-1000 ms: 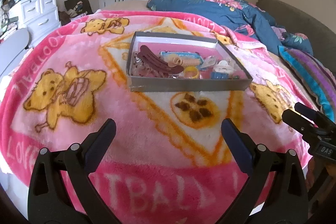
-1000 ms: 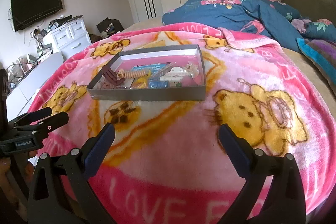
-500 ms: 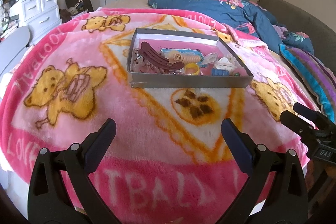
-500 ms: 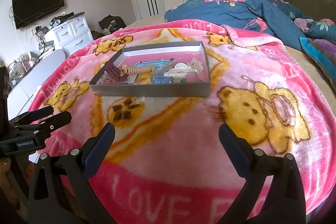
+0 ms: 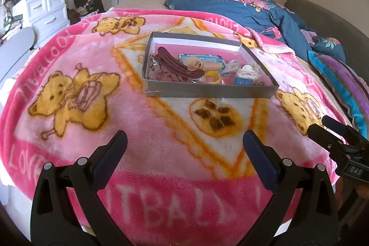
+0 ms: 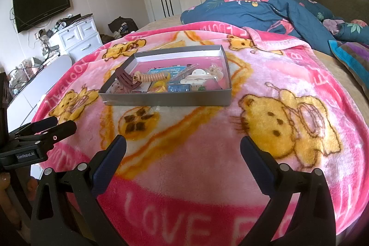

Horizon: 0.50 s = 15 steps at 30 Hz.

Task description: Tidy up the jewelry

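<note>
A shallow grey box [image 5: 207, 91] [image 6: 166, 99] sits on a pink bear-print blanket [image 5: 76, 93] [image 6: 276, 121]. It holds a dark red hair clip [image 5: 177, 65] [image 6: 125, 81], a beige spiral hair tie [image 5: 205, 65] [image 6: 152, 77], a yellow ring [image 5: 212, 78], a blue piece [image 5: 242, 81] [image 6: 178, 87] and white pieces [image 6: 196, 76]. My left gripper [image 5: 184, 142] is open and empty, well short of the box; it also shows in the right wrist view [image 6: 46, 128]. My right gripper [image 6: 183, 144] is open and empty, also short of the box, and shows in the left wrist view [image 5: 327, 130].
A dark blue floral duvet [image 5: 253, 8] [image 6: 265, 8] lies behind the box. A striped cushion [image 5: 346, 84] lies at the right edge. A white dresser [image 5: 46, 10] [image 6: 78, 38] and a wall TV [image 6: 41, 2] stand left of the bed.
Both grippers have moved forward a little toward the box, so the box looks slightly nearer. Both stay open and empty.
</note>
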Tool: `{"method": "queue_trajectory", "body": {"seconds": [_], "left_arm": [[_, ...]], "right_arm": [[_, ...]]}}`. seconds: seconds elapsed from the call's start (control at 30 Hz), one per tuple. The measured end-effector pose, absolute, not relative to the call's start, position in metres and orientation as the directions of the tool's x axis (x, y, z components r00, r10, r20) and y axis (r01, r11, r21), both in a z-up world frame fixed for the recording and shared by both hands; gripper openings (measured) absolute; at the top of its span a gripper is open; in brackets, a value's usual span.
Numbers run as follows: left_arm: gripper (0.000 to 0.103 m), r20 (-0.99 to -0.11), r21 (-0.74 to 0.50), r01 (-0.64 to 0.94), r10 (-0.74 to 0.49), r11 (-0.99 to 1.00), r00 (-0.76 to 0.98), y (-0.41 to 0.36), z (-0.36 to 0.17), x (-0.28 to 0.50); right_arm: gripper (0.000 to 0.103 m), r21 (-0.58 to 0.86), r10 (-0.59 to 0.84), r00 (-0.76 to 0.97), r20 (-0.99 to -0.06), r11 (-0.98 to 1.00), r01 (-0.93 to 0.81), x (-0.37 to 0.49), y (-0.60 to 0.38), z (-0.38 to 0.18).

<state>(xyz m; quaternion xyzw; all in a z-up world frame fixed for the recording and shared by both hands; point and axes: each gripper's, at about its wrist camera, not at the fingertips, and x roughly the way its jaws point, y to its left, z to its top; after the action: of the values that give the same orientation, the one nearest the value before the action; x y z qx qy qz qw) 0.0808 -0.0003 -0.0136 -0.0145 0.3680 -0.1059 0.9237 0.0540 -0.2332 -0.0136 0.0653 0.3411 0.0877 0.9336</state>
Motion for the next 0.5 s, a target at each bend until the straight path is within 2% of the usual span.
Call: {"method": "queue_trajectory", "body": {"seconds": [0.5], "left_arm": [[0.094, -0.678, -0.108, 0.184, -0.207, 0.977, 0.705, 0.0002, -0.0133, 0.0820]], "right_arm": [[0.099, 0.180, 0.208, 0.752, -0.626, 0.976, -0.120, 0.0539, -0.2327, -0.0138]]}}
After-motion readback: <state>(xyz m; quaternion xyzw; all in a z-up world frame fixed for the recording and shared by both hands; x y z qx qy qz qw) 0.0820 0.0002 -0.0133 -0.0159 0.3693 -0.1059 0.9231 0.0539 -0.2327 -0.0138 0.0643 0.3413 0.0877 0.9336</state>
